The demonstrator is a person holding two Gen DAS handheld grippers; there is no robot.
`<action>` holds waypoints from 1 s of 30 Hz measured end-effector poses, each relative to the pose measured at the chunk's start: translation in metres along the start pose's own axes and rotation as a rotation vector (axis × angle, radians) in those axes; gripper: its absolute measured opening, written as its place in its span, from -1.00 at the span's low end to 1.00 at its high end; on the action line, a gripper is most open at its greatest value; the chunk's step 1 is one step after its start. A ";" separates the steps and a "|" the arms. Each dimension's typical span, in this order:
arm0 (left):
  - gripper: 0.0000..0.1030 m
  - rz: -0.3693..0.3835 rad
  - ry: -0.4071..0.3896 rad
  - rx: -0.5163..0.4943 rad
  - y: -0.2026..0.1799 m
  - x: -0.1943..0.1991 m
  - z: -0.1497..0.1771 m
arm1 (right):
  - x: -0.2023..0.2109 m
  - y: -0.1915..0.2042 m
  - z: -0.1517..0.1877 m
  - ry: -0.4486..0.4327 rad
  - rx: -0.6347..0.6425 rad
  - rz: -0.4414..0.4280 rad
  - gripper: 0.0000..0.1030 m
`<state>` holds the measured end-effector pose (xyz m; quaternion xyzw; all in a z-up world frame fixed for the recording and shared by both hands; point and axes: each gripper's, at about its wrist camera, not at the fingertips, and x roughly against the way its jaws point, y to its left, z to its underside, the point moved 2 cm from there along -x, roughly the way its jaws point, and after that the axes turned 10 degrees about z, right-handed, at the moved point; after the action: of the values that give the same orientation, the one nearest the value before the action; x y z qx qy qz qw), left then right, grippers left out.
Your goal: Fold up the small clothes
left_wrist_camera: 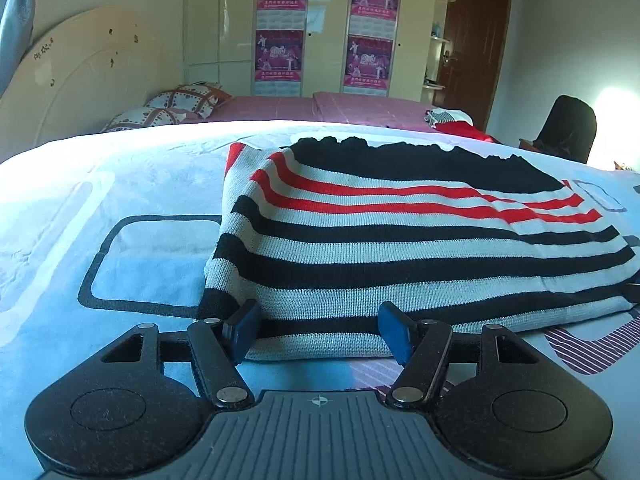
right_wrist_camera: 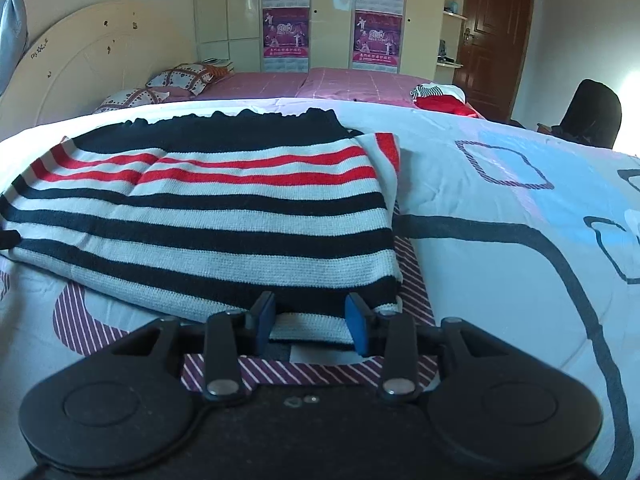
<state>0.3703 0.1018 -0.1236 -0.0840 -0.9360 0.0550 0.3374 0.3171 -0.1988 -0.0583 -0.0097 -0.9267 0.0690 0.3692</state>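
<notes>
bed (left_wrist_camera: 120, 184) under you | sweater (left_wrist_camera: 400, 240) dead ahead, long axis crosswise, near hem at both tips | left gripper (left_wrist_camera: 322, 330) wide, hem between pads, no pinch | right gripper (right_wrist_camera: 312, 320) narrower, straddling hem, not clamped | both equally near

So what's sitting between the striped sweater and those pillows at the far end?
In both wrist views, only bedding: the pale patterned quilt, then pink sheet, lies between the striped sweater and the pillows.

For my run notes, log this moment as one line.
phase: reaching near hem | striped knit garment: partly folded on bedspread | left gripper: open | right gripper: open, narrower
</notes>
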 end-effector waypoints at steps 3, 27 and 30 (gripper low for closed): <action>0.26 0.005 0.003 -0.010 0.000 0.000 0.000 | -0.002 -0.001 -0.002 0.005 0.009 -0.008 -0.26; 0.22 0.325 -0.114 0.771 0.053 0.020 0.044 | 0.063 0.014 -0.004 -0.095 -0.084 -0.187 -0.62; 0.08 0.344 -0.164 0.851 0.062 0.007 0.045 | 0.052 0.028 -0.021 -0.092 -0.103 -0.222 -0.63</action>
<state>0.3436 0.1622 -0.1639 -0.0874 -0.8262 0.4958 0.2528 0.2929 -0.1645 -0.0115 0.0773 -0.9404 -0.0198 0.3307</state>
